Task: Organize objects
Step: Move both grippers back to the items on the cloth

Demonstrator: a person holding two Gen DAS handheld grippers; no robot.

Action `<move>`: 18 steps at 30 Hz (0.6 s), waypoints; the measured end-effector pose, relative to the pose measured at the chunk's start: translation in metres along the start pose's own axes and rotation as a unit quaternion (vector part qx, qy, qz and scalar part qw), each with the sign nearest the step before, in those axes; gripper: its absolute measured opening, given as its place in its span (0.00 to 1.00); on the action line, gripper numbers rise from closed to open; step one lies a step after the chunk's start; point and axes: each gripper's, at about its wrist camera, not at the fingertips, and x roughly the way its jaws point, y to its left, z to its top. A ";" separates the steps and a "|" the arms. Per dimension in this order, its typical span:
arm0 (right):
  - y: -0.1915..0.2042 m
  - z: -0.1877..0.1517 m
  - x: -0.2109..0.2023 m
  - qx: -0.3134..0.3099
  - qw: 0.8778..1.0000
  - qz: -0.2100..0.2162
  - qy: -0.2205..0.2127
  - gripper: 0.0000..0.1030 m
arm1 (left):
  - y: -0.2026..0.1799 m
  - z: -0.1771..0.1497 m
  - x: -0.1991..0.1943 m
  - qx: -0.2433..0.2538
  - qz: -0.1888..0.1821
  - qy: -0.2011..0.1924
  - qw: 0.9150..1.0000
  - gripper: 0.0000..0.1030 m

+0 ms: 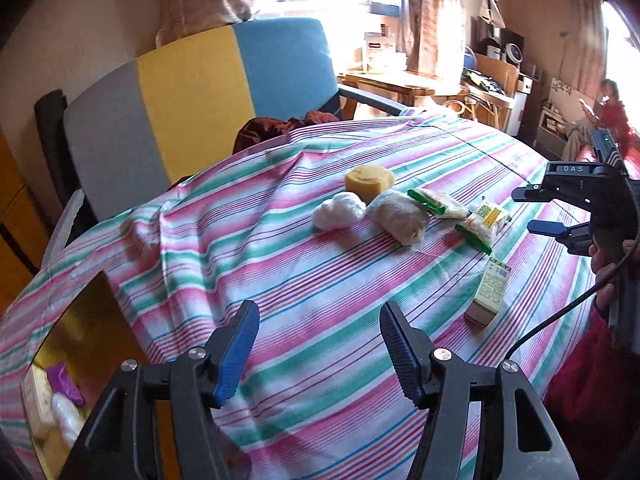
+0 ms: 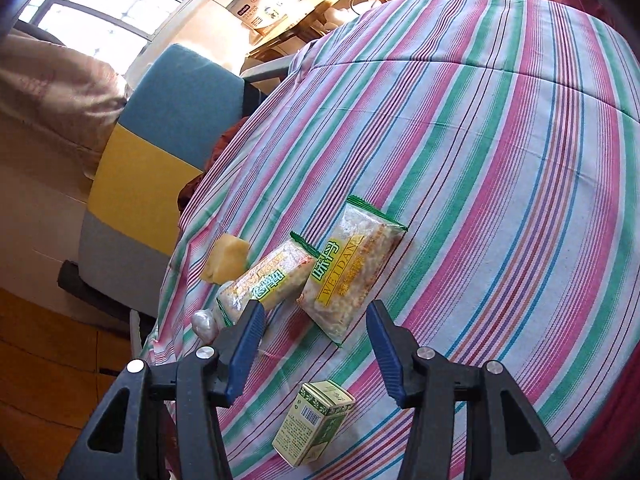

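Small green-and-cream carton (image 2: 314,424) lying on its side on the striped cloth (image 2: 500,160), just below and between the fingers of the right gripper (image 2: 316,344), untouched. Jaws released, nothing held. Two snack packets (image 2: 352,272) just ahead of the tips. Left gripper (image 1: 320,352) likewise parted and empty over bare cloth. Risk: closing short, nudging the carton sideways, or snagging loose fabric.

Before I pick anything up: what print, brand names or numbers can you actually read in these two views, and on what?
"WEIDAN", on the yellow band of the right snack packet, beside large Chinese characters.
"DAS", on the right gripper body, left wrist view.
Left snack packet: Chinese characters only.
Small carton: barcode and fine print, too small to read.
Cardboard box by the window: blurred.
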 end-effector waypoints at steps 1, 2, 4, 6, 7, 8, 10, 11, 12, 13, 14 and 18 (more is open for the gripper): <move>-0.001 0.000 -0.001 0.004 1.000 0.003 0.001 0.52 | -0.005 0.006 0.004 0.010 -0.005 -0.001 1.000 0.63; -0.003 0.001 -0.001 0.008 1.000 0.007 0.001 0.52 | -0.010 0.012 0.008 0.020 -0.010 -0.003 1.000 0.64; -0.006 0.002 -0.004 0.018 1.000 0.014 -0.003 0.52 | -0.021 0.022 0.016 0.042 -0.022 -0.005 0.999 0.64; -0.011 0.003 -0.008 0.032 0.999 0.023 -0.013 0.52 | -0.035 0.034 0.026 0.070 -0.037 -0.009 0.997 0.67; -0.013 0.004 -0.010 0.038 0.999 0.027 -0.016 0.52 | -0.041 0.040 0.031 0.084 -0.042 -0.012 0.996 0.68; -0.015 0.005 -0.011 0.044 0.998 0.031 -0.018 0.53 | -0.049 0.046 0.036 0.100 -0.047 -0.014 0.994 0.70; -0.019 0.006 -0.011 0.055 0.998 0.039 -0.017 0.53 | -0.064 0.058 0.047 0.133 -0.059 -0.014 0.989 0.76; -0.020 0.006 -0.011 0.058 0.997 0.043 -0.015 0.53 | -0.070 0.063 0.052 0.148 -0.061 -0.014 0.987 0.77; -0.020 0.007 -0.010 0.060 0.997 0.047 -0.012 0.53 | -0.078 0.069 0.058 0.166 -0.064 -0.015 0.984 0.77; -0.020 0.007 -0.009 0.062 0.997 0.051 -0.010 0.53 | -0.085 0.073 0.064 0.183 -0.065 -0.015 0.981 0.78; -0.020 0.007 -0.009 0.063 0.996 0.056 -0.008 0.53 | -0.091 0.078 0.071 0.198 -0.066 -0.013 0.978 0.80; -0.021 0.009 -0.011 0.068 0.995 0.072 -0.011 0.54 | -0.115 0.095 0.097 0.248 -0.070 0.000 0.966 0.82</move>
